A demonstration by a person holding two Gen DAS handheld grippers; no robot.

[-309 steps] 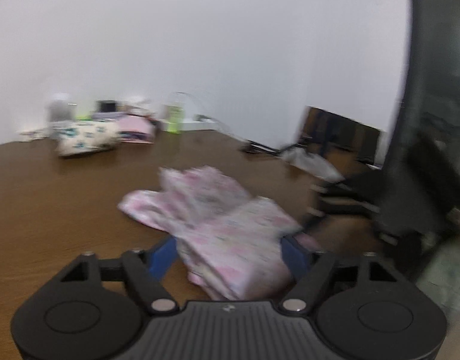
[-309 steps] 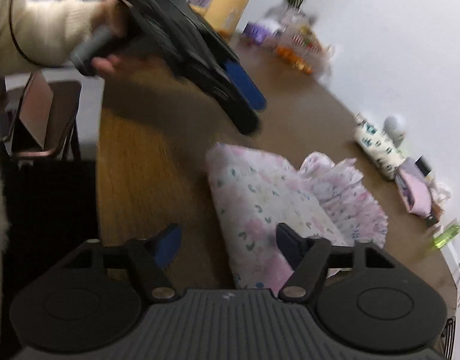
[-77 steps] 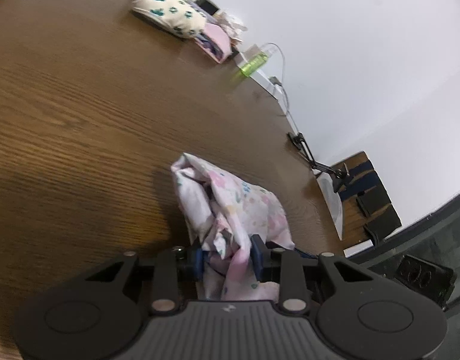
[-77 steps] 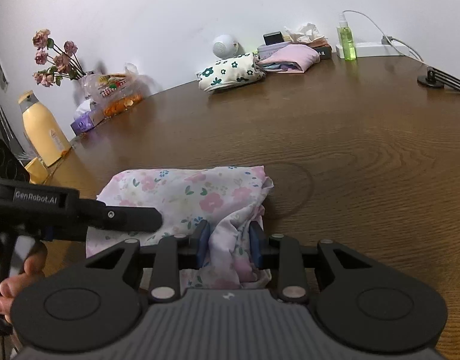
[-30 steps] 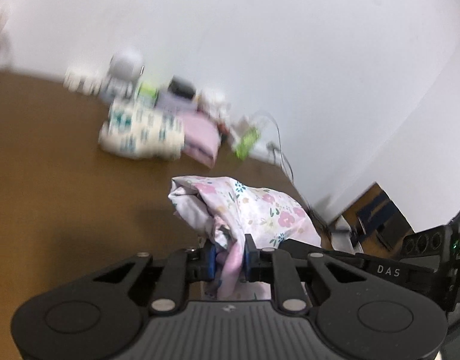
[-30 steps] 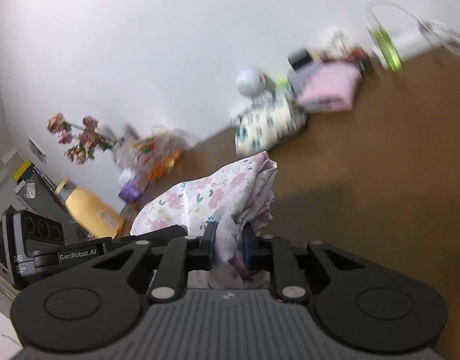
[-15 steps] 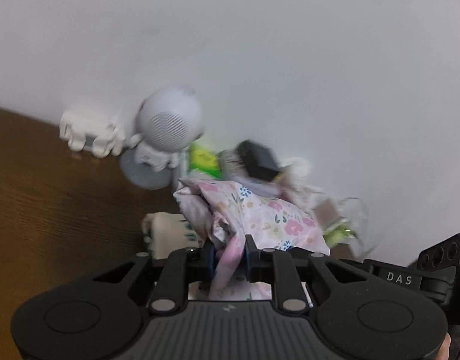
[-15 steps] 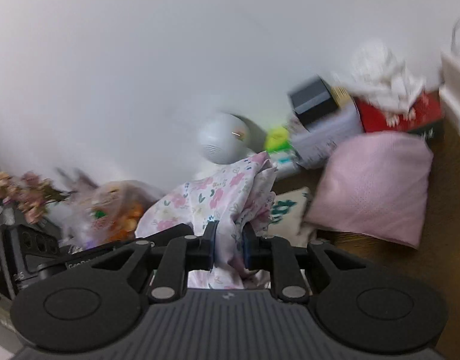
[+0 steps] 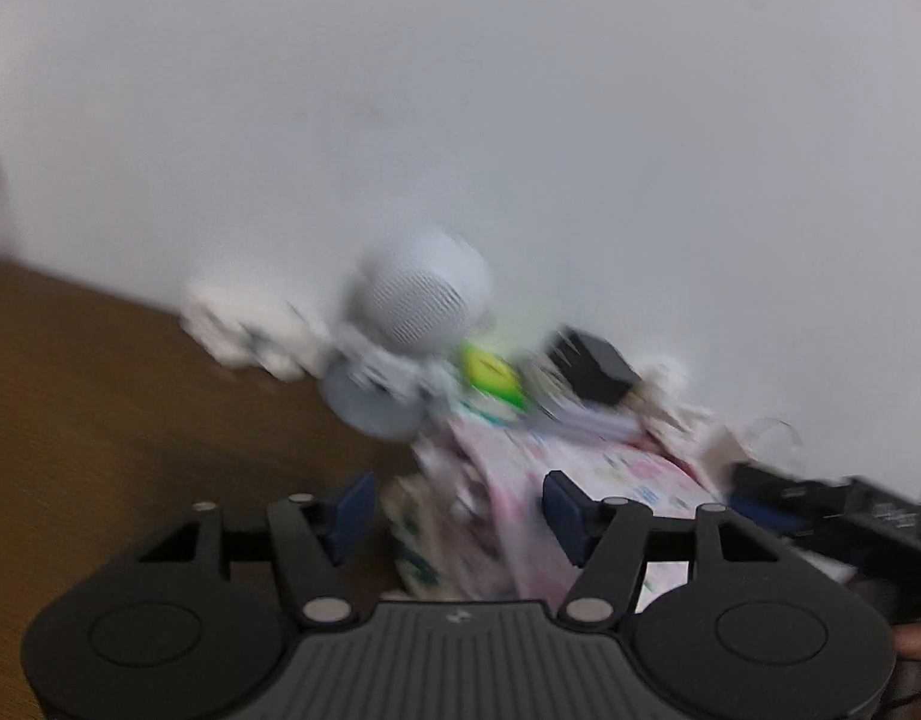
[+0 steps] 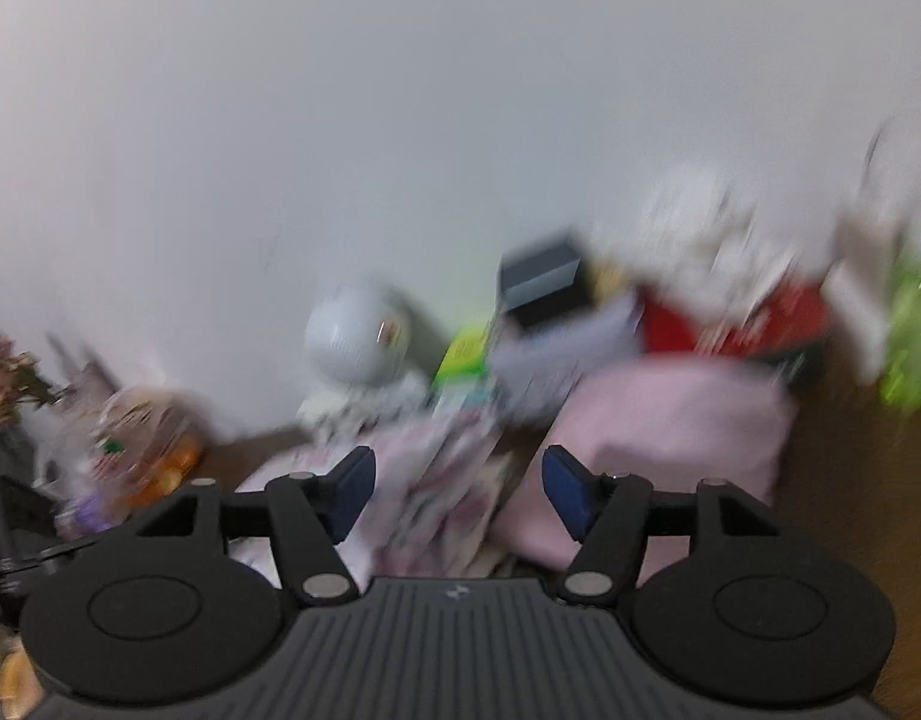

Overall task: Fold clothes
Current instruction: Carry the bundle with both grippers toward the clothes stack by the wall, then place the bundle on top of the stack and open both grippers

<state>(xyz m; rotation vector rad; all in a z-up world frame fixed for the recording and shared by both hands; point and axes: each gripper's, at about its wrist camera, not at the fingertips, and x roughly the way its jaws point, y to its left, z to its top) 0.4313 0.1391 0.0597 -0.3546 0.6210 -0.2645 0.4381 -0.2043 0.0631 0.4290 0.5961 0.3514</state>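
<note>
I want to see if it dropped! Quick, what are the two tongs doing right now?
Left tongs: opening, pads off the floral cloth between them.
Right tongs: opening too, same cloth loose between the pads.

Pink floral garment point(image 9: 586, 480), plain pink cloth point(image 10: 670, 426), brown wooden table point(image 9: 100, 420), white wall point(image 9: 460, 120).

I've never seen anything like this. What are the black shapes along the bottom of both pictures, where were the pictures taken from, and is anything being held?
No robot here: a person holds a two-fingered gripper in each hand, each with a camera looking along its fingers. One picture is from the left gripper, the other from the right gripper. Both sets of jaws are opening around a folded floral garment, which is no longer pinched; it seems to sit among other folded clothes, such as a pink bundle, on the brown table. Behind stands a round white speaker. Everything is blurred.
</note>
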